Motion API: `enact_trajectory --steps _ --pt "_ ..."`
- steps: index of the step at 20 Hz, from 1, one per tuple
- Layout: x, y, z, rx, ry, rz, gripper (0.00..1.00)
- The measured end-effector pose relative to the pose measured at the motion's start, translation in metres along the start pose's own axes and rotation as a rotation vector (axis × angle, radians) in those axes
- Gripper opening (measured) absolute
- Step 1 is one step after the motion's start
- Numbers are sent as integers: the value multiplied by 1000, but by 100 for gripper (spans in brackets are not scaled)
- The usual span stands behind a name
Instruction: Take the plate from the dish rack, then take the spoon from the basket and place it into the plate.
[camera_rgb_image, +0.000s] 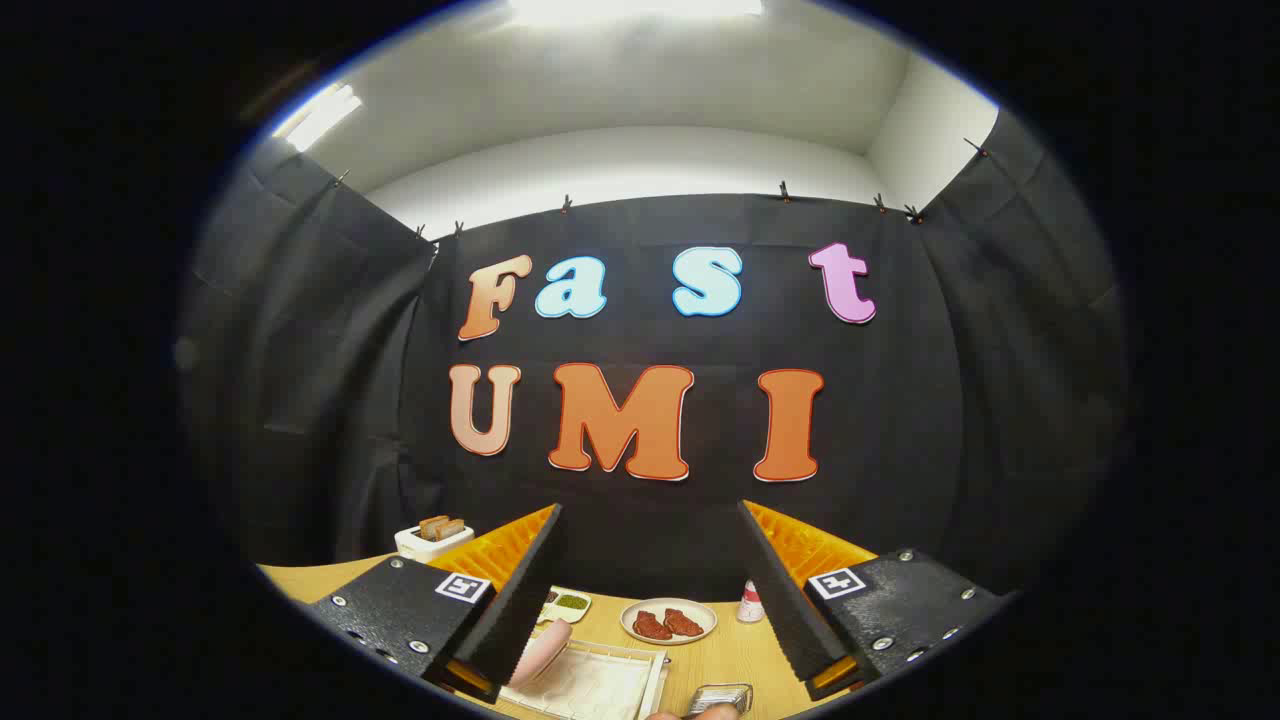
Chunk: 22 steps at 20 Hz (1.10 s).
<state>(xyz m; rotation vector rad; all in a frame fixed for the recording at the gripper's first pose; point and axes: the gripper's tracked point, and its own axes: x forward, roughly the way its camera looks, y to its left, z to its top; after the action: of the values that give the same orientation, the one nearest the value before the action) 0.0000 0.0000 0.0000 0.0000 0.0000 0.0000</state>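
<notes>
Gripper view: the plate (668, 620) sat on the wooden table (730, 655), out past your fingers, with two red food pieces (666, 624) on it. Your gripper (650, 600) was wide open and held nothing. A white tray (590, 685) lay close between the fingers, a toaster (432, 540) farther left.

Toaster (432, 540), meat dish (668, 621), can (751, 603)
</notes>
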Motion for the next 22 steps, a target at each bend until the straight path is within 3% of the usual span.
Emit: enact_trajectory --steps 22 --pt "-7 -5 -8 6 29 -2 99"
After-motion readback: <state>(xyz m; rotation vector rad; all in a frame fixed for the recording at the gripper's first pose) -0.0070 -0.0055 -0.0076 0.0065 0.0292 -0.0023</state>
